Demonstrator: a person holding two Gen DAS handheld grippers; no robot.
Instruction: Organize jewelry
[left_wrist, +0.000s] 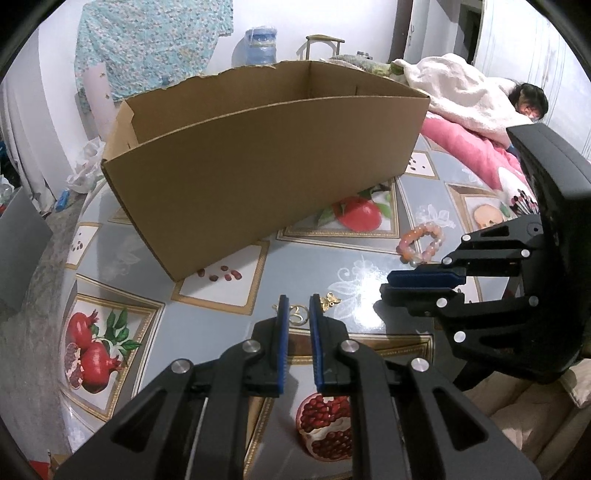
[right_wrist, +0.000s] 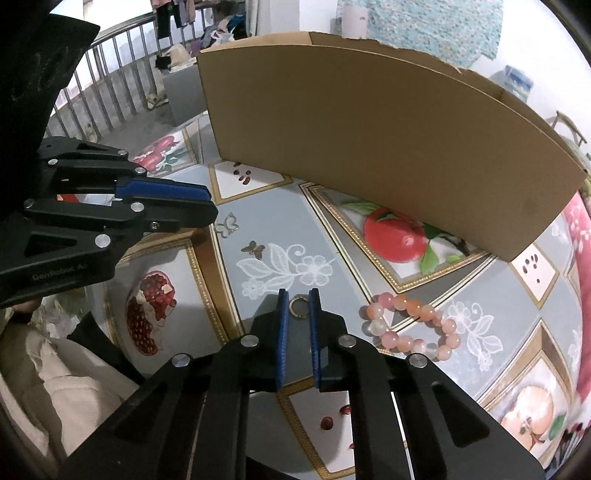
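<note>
box (left_wrist: 258, 166): open cardboard, sits at the back of the table (left_wrist: 369, 325), past both grippers. Can't see inside from these angles, so no clue what's already in it.

ring (right_wrist: 297, 306): small gold loop lying flat on the table, right at the tips of the right gripper (right_wrist: 297, 299), in the slot between the blue pads. Whether the pads actually press on it I can't tell, it looks like it's sitting just past the tips.

right gripper state: nearly shut, only a narrow gap left. Can't say it has hold of anything.

left gripper (left_wrist: 297, 306): also nearly shut, narrow gap, tips down over a thin gold butterfly piece (left_wrist: 297, 314) on the table. Looks like it may be pinching it, but honestly can't confirm a grip.

butterfly charm (right_wrist: 254, 248): second little one, darker gold, lies loose between the two grippers, closer to the left.

bracelet (right_wrist: 410, 326): pink and orange beads, lies flat just to the right of the right gripper, so that hand is way nearer.

key relation: the ring is dead ahead of the right tips and in line with the slot, no sideways shift needed. Box is further along roughly the same direction, so my guess is pinch, lift, carry forward.

risk: the ring is thin and flat, could easily slip out.
</note>
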